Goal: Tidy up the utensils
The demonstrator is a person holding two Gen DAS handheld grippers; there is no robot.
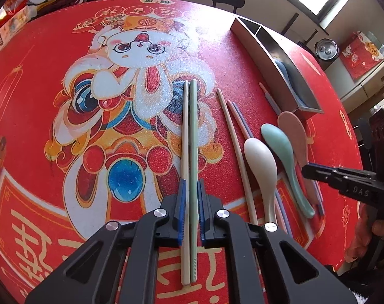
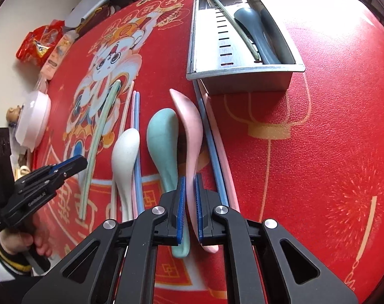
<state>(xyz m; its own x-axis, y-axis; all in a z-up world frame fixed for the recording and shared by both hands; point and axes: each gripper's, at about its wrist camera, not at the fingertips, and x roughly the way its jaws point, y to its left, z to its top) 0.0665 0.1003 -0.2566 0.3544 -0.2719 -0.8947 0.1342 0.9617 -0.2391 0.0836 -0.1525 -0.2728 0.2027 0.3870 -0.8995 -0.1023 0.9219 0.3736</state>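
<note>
Round table under a red rabbit-print vinyl cloth [image 1: 52, 88], bright window at one o'clock. Left gripper [image 1: 190, 197] clenches the white and green plastic chopsticks [image 1: 189, 139]; right gripper [image 2: 190, 197] clenches the pink plastic spoon [image 2: 189, 126].

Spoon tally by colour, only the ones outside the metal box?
white matte soup spoon: 1
teal matte soup spoon: 1
pink matte soup spoon: 1, gripped in the right tongs
Total: 3

Both wrist views close, angled steeply down along each claw, sharing the spoons [image 1: 260, 162] and red mat [image 2: 318, 126]
</note>
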